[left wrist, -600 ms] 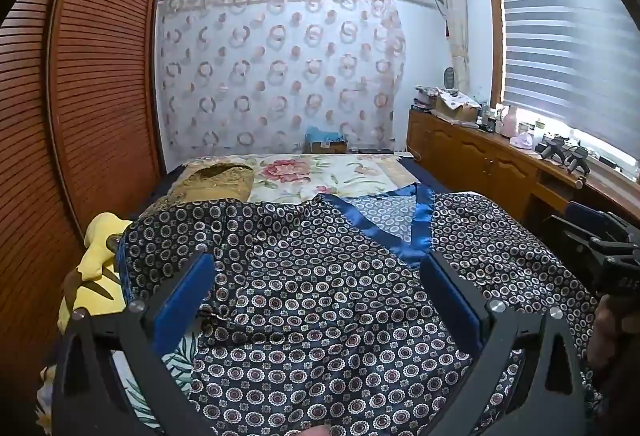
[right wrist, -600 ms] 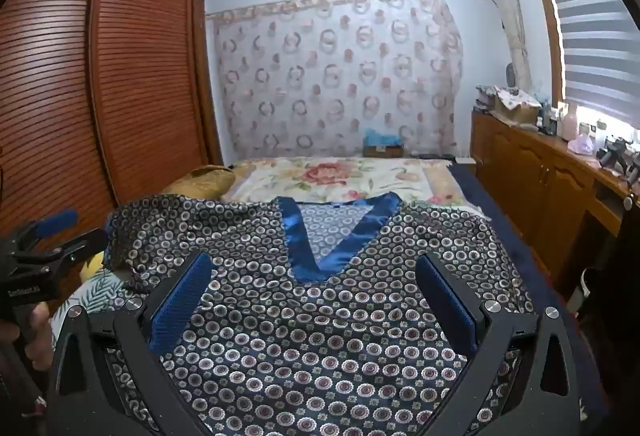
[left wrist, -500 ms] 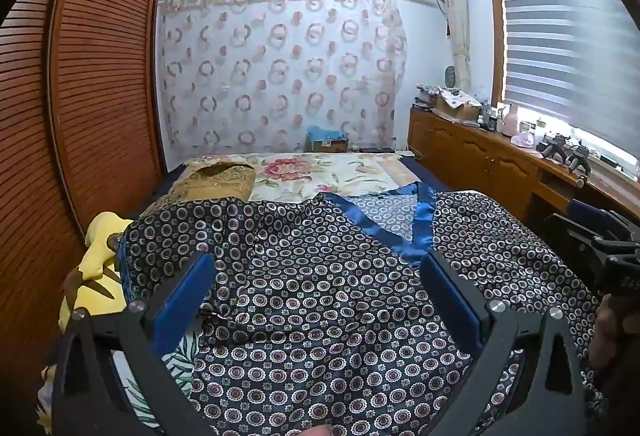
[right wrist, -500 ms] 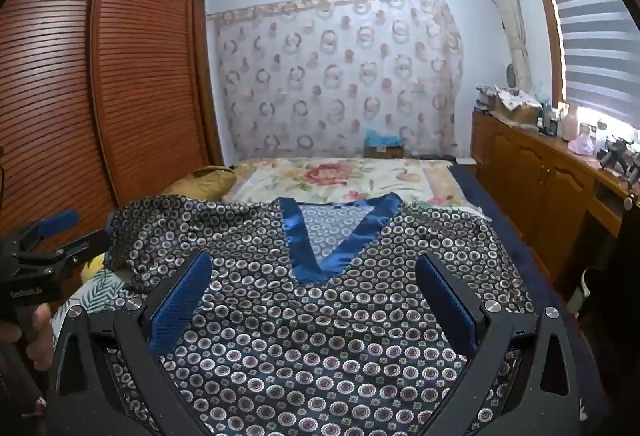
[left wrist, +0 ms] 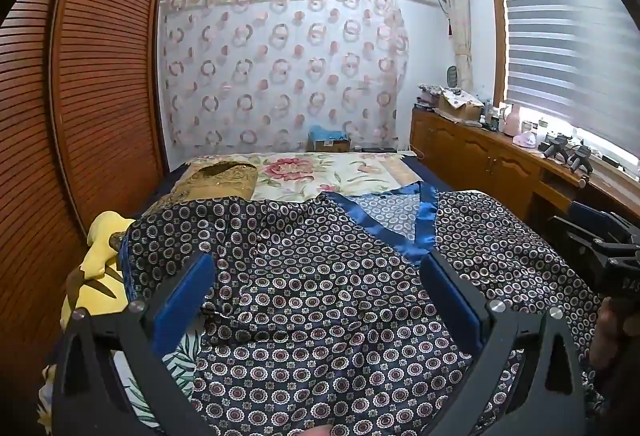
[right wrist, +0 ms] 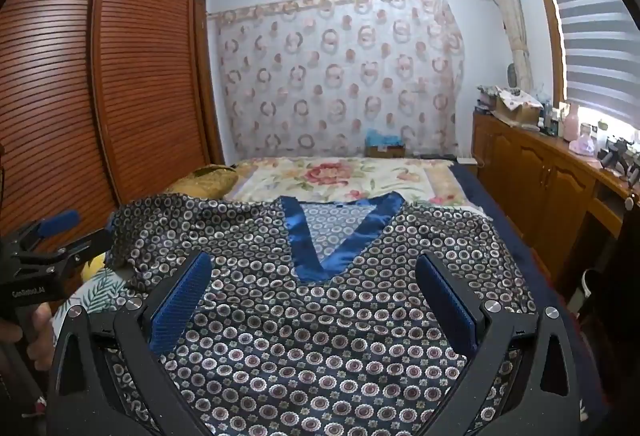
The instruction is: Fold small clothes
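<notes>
Garment (right wrist: 320,316) edge-to-edge between wide jaws.

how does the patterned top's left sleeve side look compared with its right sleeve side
The patterned top lies spread on the bed. Its left sleeve side is bunched and wrinkled, overhanging a yellow cushion; its right sleeve side lies flat and smooth. Both share the ring print.

The right gripper (right wrist: 313,278) hangs with its blue pads spread wide and nothing between them, tipped down over a dark patterned top (right wrist: 320,324) lying flat on the bed (right wrist: 516,260). The top's blue V-neck (right wrist: 316,256) sits just ahead of the gripper, between its fingers. Off to the gripper's left, the left gripper (right wrist: 60,232) is held in a hand (right wrist: 38,332) near the top's rumpled sleeve (right wrist: 160,228).
</notes>
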`<state>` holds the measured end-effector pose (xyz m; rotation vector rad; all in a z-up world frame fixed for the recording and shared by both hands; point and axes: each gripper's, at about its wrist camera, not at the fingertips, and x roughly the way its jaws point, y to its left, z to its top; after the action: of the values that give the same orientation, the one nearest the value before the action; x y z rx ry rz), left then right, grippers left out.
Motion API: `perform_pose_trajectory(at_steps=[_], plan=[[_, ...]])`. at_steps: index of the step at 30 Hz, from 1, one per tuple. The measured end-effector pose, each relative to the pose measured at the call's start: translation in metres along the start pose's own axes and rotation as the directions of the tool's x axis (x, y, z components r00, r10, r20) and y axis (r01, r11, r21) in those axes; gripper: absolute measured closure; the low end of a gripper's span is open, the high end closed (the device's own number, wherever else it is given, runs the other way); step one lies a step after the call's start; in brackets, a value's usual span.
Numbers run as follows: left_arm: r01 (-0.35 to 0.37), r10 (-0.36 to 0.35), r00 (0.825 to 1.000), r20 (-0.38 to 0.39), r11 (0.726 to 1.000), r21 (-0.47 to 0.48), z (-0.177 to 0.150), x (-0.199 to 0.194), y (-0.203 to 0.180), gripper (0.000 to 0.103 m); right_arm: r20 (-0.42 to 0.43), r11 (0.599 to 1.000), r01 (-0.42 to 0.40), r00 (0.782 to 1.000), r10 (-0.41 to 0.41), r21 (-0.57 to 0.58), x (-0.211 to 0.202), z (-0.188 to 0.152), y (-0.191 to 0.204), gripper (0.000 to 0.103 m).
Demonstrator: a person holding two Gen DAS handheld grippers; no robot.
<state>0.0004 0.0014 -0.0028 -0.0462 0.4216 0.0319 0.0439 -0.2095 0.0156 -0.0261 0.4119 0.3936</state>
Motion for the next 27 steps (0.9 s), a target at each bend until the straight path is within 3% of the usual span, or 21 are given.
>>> perform_pose_trajectory(at_steps=[27], plan=[[-0.009, 0.009, 1.000, 0.010, 1.000, 0.008, 0.0033, -0.0045, -0.0002, 0.000, 0.006, 1.000, -0.004, 1.000, 0.004, 0.005, 0.0005, 0.0011, -0.0020, 0.000]])
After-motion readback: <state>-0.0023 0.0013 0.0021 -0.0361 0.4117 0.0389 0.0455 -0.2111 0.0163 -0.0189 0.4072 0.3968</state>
